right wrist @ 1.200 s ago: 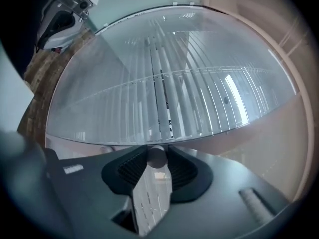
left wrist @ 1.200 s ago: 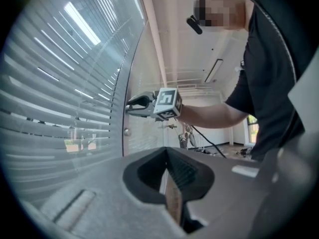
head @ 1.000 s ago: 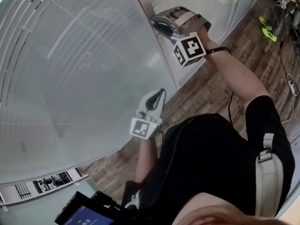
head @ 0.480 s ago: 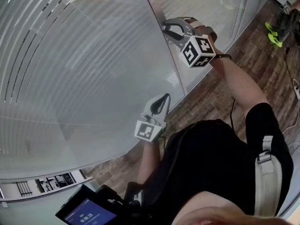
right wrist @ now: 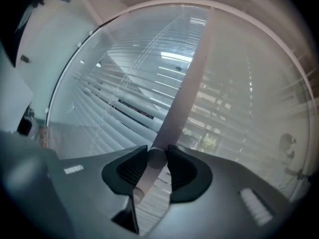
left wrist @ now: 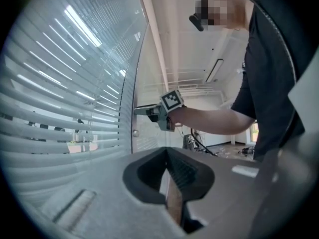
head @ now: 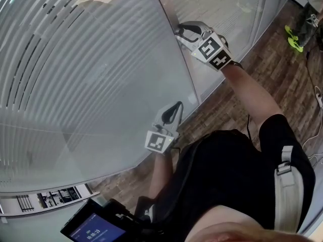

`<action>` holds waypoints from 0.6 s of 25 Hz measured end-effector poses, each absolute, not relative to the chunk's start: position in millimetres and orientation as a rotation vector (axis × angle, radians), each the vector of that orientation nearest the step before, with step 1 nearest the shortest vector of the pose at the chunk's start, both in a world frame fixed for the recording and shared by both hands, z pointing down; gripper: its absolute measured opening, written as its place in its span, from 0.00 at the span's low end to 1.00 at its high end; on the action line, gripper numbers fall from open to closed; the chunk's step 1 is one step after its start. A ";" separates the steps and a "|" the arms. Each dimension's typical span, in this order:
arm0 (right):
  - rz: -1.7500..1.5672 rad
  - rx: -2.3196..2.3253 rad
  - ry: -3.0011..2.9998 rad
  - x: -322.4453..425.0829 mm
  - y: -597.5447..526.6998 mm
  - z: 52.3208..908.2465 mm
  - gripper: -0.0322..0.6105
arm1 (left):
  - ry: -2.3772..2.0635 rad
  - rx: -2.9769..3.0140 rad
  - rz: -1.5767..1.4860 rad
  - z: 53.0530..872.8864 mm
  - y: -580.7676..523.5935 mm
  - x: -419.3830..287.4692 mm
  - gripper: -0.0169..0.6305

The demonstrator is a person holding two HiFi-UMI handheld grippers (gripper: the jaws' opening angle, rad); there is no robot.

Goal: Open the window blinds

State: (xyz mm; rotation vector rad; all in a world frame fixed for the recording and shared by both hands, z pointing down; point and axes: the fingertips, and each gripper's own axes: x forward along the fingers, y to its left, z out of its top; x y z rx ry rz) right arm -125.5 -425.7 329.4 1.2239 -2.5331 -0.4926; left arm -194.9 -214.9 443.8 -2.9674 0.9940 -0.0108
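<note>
Right gripper (right wrist: 157, 153) has rolled about its own axis since a second ago, jaws clamped on the small round knob (right wrist: 155, 159) on the frame post beside the blinds (head: 75, 84), whose slats now show wider gaps, so opening looks under way; left gripper (left wrist: 167, 152) idles below, jaws together, empty.

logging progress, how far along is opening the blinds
Partly done: the blind slats are tilted enough that outside shows through the gaps. In hand: the right gripper is clamped on the round knob on the frame. The left gripper is shut, empty. Left: probably more turning; the slats are not yet level.
</note>
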 end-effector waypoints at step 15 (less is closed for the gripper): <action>0.269 1.360 -2.867 -114.2 -434.2 326.5 0.25 | 0.999 -2.984 -0.011 443.4 -210.8 -190.9 0.03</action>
